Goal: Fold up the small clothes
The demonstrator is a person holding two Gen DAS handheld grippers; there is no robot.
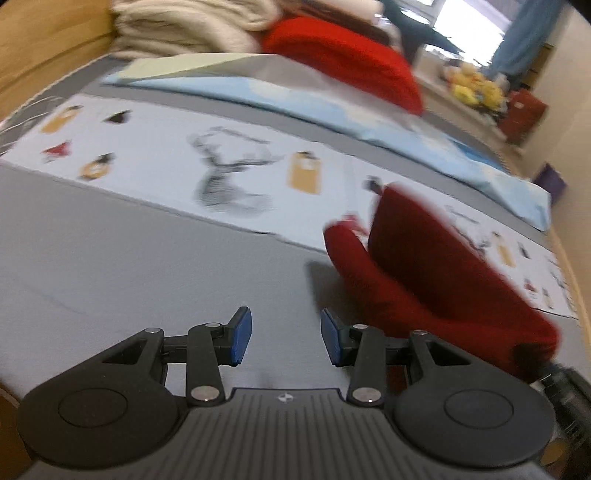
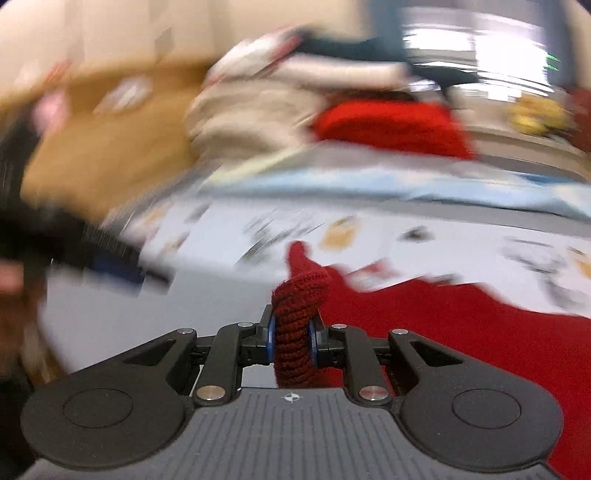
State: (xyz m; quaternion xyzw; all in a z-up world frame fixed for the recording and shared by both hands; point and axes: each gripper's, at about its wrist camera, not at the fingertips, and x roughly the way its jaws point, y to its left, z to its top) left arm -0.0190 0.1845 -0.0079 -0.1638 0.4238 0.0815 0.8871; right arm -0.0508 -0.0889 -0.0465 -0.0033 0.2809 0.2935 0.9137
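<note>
The right gripper (image 2: 292,341) is clenched on a bunched edge of the one dark red knit (image 2: 461,332), lifting it off the grey bed (image 1: 129,258), so the fold looks just begun. The left gripper (image 1: 286,338) hangs released beside it, holding nothing. Next it probably needs to catch a second edge so the two can carry the fold over evenly.

Both cameras are sitting just behind their hand-held grippers, looking forward and down along the fingers across a bed (image 1: 110,240). The left view is sharper; the right is blurring. Both are taking in the printed sheet (image 1: 236,147), the dark red garment (image 2: 461,325), the red cushion (image 1: 343,55) and the folded blankets (image 1: 184,26) behind.
</note>
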